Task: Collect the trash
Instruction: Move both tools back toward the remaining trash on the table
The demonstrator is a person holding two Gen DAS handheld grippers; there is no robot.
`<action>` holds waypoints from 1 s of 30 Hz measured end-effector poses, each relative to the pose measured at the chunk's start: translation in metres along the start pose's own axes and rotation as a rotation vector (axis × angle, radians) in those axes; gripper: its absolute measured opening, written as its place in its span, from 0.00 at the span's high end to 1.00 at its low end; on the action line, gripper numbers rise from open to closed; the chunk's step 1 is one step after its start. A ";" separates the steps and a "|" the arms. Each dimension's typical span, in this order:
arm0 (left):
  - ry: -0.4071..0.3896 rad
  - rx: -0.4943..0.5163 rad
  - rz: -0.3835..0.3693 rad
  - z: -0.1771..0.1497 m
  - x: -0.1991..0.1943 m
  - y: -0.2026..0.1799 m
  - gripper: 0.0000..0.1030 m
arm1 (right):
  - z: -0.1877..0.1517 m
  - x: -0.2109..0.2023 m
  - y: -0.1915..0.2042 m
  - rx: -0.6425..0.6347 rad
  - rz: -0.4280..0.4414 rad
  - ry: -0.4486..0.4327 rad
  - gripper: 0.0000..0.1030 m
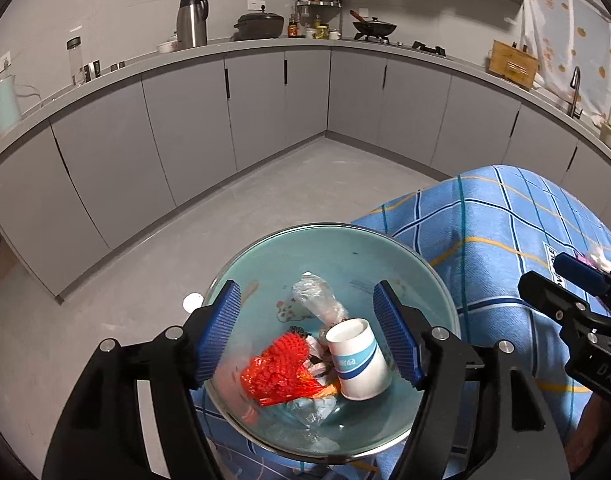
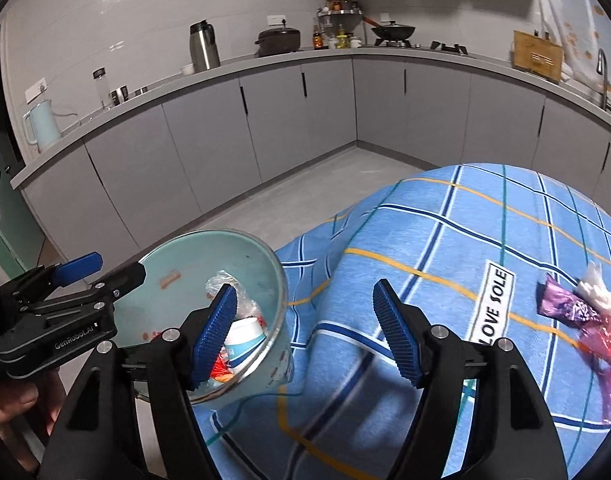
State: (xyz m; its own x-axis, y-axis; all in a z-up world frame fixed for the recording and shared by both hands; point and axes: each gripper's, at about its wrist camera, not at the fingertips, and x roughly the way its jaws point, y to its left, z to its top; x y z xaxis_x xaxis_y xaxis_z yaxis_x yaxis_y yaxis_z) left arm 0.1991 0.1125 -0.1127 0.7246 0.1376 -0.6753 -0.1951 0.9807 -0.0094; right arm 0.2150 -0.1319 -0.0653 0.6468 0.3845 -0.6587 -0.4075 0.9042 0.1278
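Observation:
A teal bin (image 1: pixel 345 254) stands at the edge of the blue checked cloth (image 1: pixel 489 216). Inside lie a white paper cup (image 1: pixel 359 360) on its side, a red mesh net (image 1: pixel 281 368) and crumpled clear plastic (image 1: pixel 319 296). My left gripper (image 1: pixel 305 294) hangs open just above the bin's mouth, nothing between its pads. My right gripper (image 2: pixel 303 290) is open over the cloth (image 2: pixel 425 240), right of the bin (image 2: pixel 209 252), and empty. Farther right on the cloth lie a purple wrapper (image 2: pixel 565 308), a white tissue (image 2: pixel 597 288) and pink plastic (image 2: pixel 609 344).
Grey floor (image 1: pixel 265 208) stretches beyond the bin to an L-shaped run of grey cabinets (image 1: pixel 185 128) with a counter carrying a kettle, pots and a wok. A hand (image 2: pixel 21 400) holds the left gripper's handle. A label reading LOVE SOLE (image 2: pixel 493 304) is on the cloth.

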 end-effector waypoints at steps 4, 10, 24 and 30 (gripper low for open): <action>-0.012 0.009 -0.008 0.001 -0.005 -0.007 0.31 | -0.003 -0.009 -0.009 0.014 -0.007 -0.012 0.32; -0.019 0.047 -0.043 0.003 -0.012 -0.030 0.29 | -0.002 -0.027 -0.027 0.038 -0.051 -0.041 0.31; -0.031 0.201 -0.174 0.006 -0.018 -0.128 0.25 | -0.023 -0.073 -0.109 0.140 -0.215 -0.082 0.29; -0.030 0.274 -0.235 0.005 -0.019 -0.180 0.21 | -0.038 -0.098 -0.148 0.194 -0.288 -0.097 0.28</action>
State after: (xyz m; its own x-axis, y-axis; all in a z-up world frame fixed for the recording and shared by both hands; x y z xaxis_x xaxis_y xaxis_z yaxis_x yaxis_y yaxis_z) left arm 0.2237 -0.0663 -0.0950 0.7487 -0.0960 -0.6559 0.1604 0.9863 0.0386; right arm 0.1873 -0.3103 -0.0474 0.7793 0.1164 -0.6157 -0.0756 0.9929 0.0921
